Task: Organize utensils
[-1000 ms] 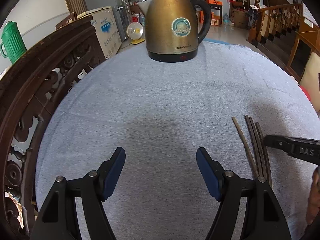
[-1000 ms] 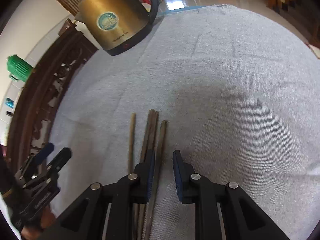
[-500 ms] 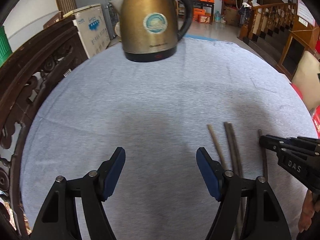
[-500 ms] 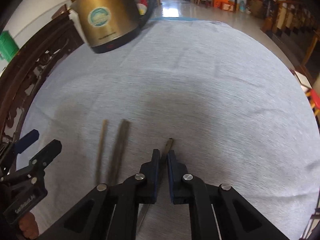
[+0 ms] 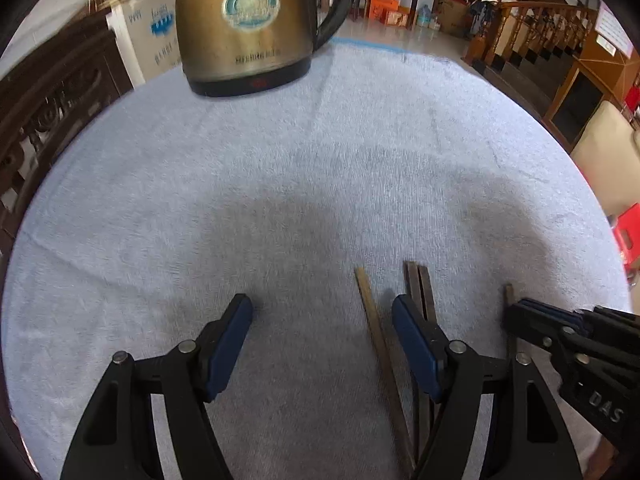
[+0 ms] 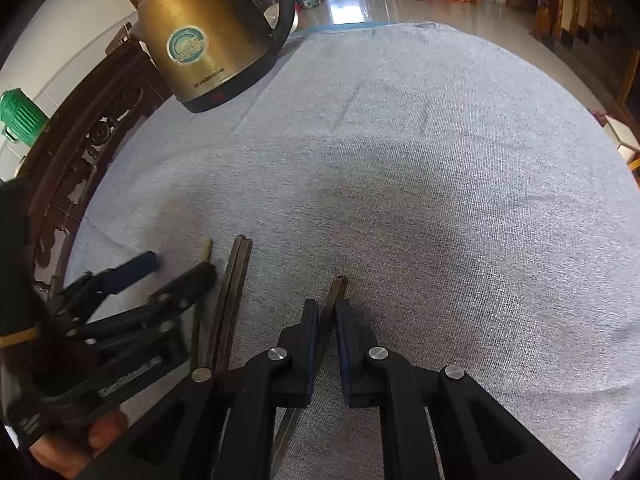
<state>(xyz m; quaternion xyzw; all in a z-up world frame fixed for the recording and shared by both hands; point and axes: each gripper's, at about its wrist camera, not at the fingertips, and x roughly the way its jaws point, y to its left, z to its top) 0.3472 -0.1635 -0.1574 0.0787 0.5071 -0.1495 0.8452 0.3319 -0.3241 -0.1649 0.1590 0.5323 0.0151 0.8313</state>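
Several chopsticks lie on the grey cloth near the front edge. A light chopstick (image 5: pixel 376 332) lies between the fingers of my left gripper (image 5: pixel 324 332), close to its right finger and untouched; the jaws are wide and closing. Two dark chopsticks (image 5: pixel 420 286) lie side by side just behind that finger. Further right, my right gripper (image 6: pixel 326 314) grips a separate dark chopstick (image 6: pixel 338 286) between its pads, and its jaws are opening slightly. The left gripper (image 6: pixel 176 268) shows at the left of the right wrist view, over the light chopstick (image 6: pixel 206 246) and beside the dark pair (image 6: pixel 238 268).
A brass electric kettle (image 5: pixel 244 28) stands at the far side of the round table's grey cloth (image 5: pixel 360 140). A carved dark wooden chair back (image 6: pixel 92 136) runs along the left edge. A green bin (image 6: pixel 18 116) sits beyond it. Stairs with a wooden railing (image 5: pixel 540 28) are far right.
My left gripper has moved right and down until the light chopstick lies between its fingers. The right gripper has shut on one dark chopstick and drawn it right, away from the others.
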